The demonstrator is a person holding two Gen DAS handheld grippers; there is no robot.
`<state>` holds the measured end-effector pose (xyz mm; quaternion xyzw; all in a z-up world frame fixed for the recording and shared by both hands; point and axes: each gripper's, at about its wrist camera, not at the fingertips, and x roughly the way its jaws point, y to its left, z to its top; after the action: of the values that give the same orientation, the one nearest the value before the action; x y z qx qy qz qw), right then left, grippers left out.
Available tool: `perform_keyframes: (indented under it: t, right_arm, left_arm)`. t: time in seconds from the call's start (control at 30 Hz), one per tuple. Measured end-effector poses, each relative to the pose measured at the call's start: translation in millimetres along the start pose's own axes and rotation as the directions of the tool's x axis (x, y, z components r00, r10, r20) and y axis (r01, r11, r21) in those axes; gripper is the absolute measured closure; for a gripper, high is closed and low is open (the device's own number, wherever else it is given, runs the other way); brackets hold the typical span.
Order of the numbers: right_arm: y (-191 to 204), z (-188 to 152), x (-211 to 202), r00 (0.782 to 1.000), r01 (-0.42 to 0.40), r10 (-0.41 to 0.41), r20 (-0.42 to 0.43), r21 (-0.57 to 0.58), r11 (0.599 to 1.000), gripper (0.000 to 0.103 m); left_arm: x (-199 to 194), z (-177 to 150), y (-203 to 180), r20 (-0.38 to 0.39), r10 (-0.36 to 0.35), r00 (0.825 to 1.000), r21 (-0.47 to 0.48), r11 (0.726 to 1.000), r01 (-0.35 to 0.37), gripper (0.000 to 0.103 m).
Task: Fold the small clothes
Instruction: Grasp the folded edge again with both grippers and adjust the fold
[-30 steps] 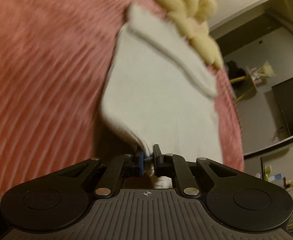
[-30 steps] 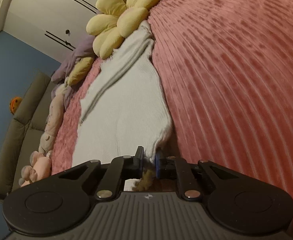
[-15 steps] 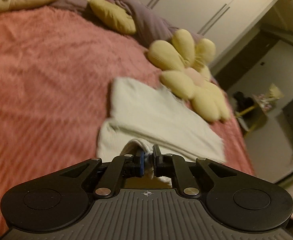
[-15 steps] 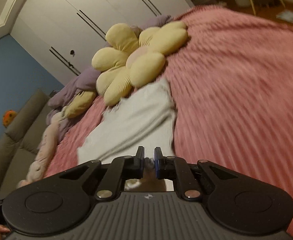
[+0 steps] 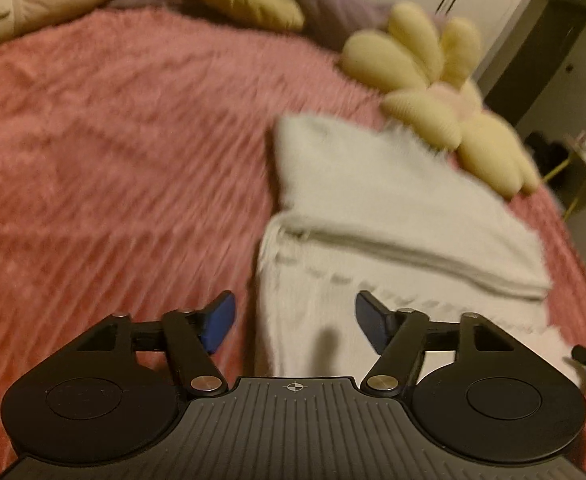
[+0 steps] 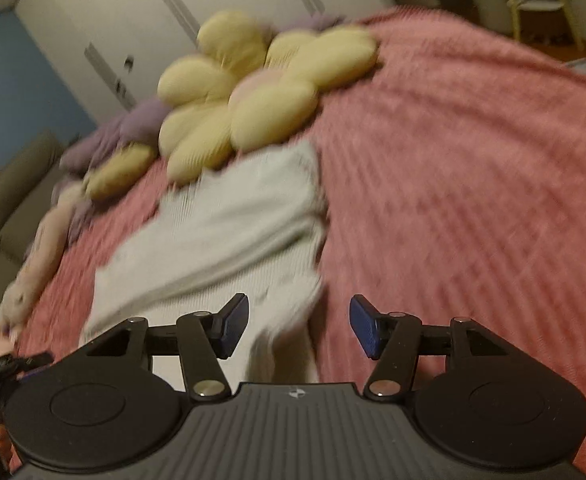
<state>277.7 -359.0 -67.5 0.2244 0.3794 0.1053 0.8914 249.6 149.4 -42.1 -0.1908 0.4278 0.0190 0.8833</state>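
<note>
Both tongs, left tongs (image 5: 295,322) and right tongs (image 6: 299,326), have just been opening, gripping nothing; white garment (image 5: 393,208) lies folded beside flower cushion (image 6: 253,92), one fold done, perhaps another left.

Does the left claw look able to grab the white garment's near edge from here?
Probably yes: the left claw is open, having just let go, and the garment lies right below with nothing between.
</note>
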Motion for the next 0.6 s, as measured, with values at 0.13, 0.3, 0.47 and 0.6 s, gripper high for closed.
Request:
perform_keyframes:
  t: [0.13, 0.3, 0.47, 0.6]
  right_arm:
    - [4, -4, 22, 0.997, -0.037, 0.037, -0.066, 0.010, 0.999, 0.046]
    - [10, -4, 33, 0.998, -0.014, 0.014, -0.063, -0.002, 1.000, 0.081]
    - [22, -10, 24, 1.000, 0.014, -0.014, -0.001, -0.105, 0.994, 0.090]
    - [35, -11, 15, 0.997, 0.063, -0.053, 0.056, -0.189, 0.980, 0.092]
  left_arm:
    - [19, -3, 4, -0.058, -0.005, 0.998, -0.021, 1.000, 0.003, 0.039]
    - [10, -3, -2, -0.011, 0.035, 0.999, 0.001, 0.999, -0.035, 0.086]
    - [-9, -10, -24, 0.104, 0.111, 0.988, 0.127, 0.984, -0.123, 0.091]
    - [-22, -12, -35, 0.186, 0.118, 0.975, 0.169, 0.974, -0.150, 0.091]
